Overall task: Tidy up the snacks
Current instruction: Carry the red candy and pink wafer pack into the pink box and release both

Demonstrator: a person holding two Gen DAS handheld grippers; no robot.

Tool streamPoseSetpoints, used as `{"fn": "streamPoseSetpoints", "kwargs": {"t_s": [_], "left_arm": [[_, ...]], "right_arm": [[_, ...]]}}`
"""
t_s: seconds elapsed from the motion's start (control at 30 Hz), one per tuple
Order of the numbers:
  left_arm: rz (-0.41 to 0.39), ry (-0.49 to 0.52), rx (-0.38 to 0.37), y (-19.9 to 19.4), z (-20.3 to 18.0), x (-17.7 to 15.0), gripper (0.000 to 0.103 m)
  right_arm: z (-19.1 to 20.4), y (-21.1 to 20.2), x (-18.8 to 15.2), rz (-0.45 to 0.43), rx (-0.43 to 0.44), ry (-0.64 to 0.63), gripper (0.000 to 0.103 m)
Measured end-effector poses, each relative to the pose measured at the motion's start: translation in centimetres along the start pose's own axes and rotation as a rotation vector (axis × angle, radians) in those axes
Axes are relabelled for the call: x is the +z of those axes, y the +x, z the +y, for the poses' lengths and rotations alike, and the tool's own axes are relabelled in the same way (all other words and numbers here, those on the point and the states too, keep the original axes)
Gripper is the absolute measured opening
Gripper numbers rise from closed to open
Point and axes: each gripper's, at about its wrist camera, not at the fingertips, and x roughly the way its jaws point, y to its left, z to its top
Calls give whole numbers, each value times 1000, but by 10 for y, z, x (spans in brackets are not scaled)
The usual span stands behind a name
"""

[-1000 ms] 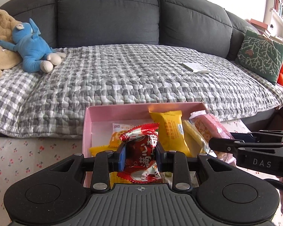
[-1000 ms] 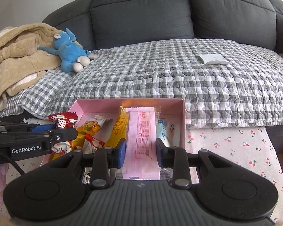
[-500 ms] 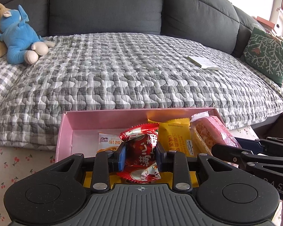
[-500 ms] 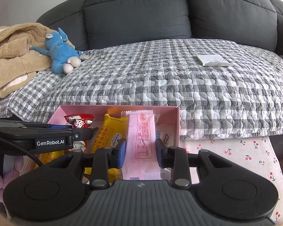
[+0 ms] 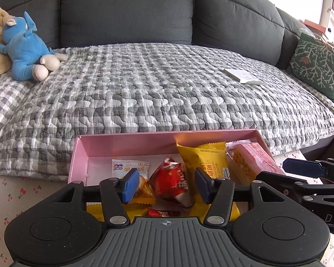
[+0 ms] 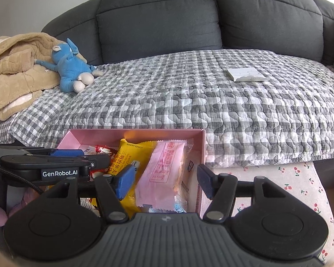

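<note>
A pink box (image 5: 113, 143) (image 6: 198, 142) sits on the cherry-print table against the sofa, filled with several snack packs. My left gripper (image 5: 165, 183) hovers over it, jaws opening; the red snack pack (image 5: 170, 182) lies in the box between the blue pads, untouched by them. A yellow pack (image 5: 208, 162) and a white biscuit pack (image 5: 131, 168) lie beside it. My right gripper (image 6: 164, 181) is opening too; the long pink wafer pack (image 6: 161, 173) rests in the box between its pads, free of both. The left gripper (image 6: 62, 165) reaches in from the left in the right wrist view.
The grey sofa carries a checked quilt (image 5: 144, 89), a blue plush toy (image 5: 26, 49), a tan blanket (image 6: 13, 71), a white booklet (image 6: 246, 74) and a green cushion (image 5: 316, 66). The cherry-print tablecloth (image 6: 296, 178) shows right of the box.
Both grippers have opened: the left let go of the red snack pack, the right let go of the pink wafer pack, and both packs now lie in the box. The left view shifted slightly.
</note>
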Motion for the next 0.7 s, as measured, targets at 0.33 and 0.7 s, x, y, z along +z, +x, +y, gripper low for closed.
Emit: {"fn": "streamPoseSetpoints", "kwargs": {"t_s": [0.33,0.7], "left_arm": [[1,-3,3,-36,-1,-13,72],[-11,27,9,-91,-5,-42,89]], "right_arm": [[2,-31,-4,5,-1,-2,72],[9,-73,-16,-4,-1,-9,88]]}}
